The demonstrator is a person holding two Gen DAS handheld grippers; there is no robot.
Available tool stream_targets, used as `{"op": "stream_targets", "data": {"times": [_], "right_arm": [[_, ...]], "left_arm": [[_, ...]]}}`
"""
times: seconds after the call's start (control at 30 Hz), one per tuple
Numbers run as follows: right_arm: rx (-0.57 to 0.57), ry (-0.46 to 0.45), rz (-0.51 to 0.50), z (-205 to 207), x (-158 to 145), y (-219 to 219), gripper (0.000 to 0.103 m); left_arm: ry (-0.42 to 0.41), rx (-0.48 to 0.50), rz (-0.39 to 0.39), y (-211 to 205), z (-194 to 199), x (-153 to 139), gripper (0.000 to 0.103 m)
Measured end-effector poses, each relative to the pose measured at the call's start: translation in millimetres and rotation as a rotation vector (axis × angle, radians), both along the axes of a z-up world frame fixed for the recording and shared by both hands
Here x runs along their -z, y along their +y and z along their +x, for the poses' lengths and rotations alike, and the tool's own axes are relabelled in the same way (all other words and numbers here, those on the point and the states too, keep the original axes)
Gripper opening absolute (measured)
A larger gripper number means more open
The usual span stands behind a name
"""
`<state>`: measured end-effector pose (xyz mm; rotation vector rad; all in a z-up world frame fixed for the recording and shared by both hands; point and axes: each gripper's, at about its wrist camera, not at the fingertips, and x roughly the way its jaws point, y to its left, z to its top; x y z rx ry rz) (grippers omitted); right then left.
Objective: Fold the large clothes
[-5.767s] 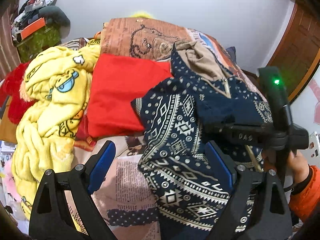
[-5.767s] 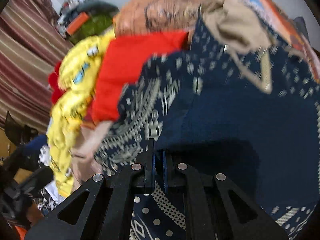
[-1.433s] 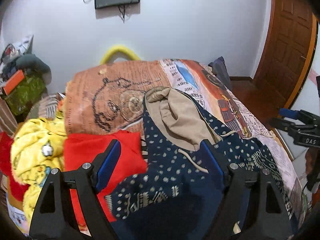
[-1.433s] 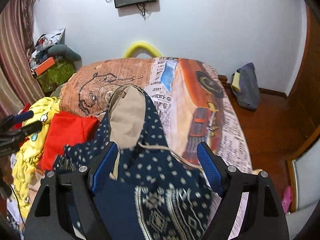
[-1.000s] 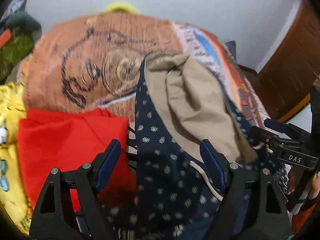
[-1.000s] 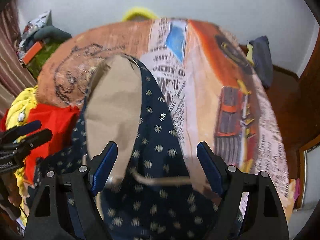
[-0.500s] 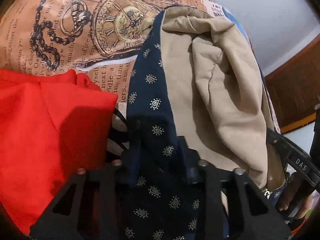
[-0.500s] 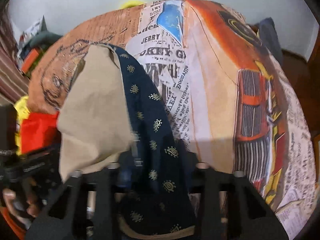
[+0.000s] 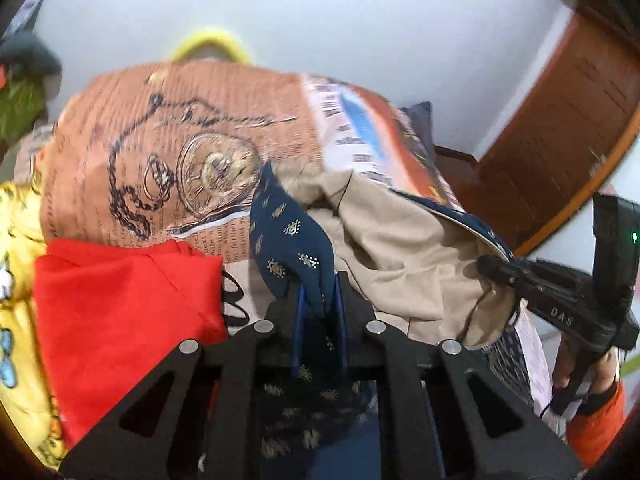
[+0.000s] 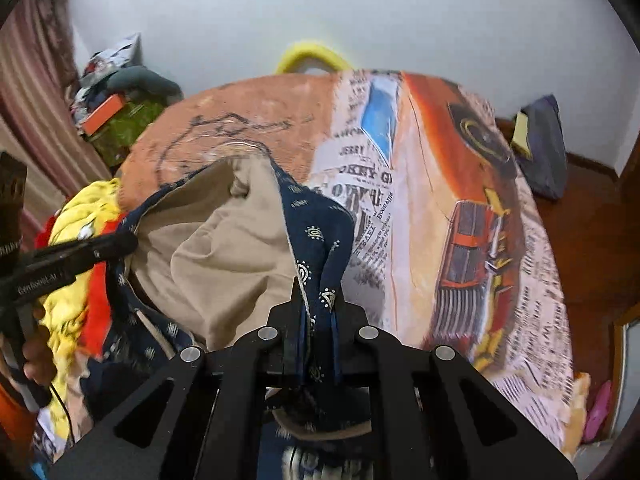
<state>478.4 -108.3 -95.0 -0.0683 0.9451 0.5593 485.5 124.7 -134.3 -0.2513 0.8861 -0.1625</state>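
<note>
The hooded garment (image 9: 292, 236) is navy blue cloth with small pale gold paisley motifs, and its hood lining (image 9: 404, 248) is plain beige. The bed cover (image 10: 432, 184) carries newspaper print, a pocket-watch drawing on rust orange, a blue patch and an orange truck. Beside it lie a plain red cloth (image 9: 120, 304) and a yellow cartoon-print blanket (image 9: 16, 240). Each black hand-held gripper has blue pads (image 9: 298, 312).

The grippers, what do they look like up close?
Each gripper is black, with triangle-shaped cut-outs, round silver bolts and thin blue pads on the fingers. The one seen from the side has white letters, a black box with a green light and a black cable. The person wears orange sleeves.
</note>
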Motion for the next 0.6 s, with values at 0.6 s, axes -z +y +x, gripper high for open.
{"op": "stream_targets", "data": {"times": [0.6], "right_arm": [[-0.053,0.092,-0.086,-104,46,-38,0.008]], "left_arm": [[0.154,0.093,0.159,-30,-107,71,0.013]]}}
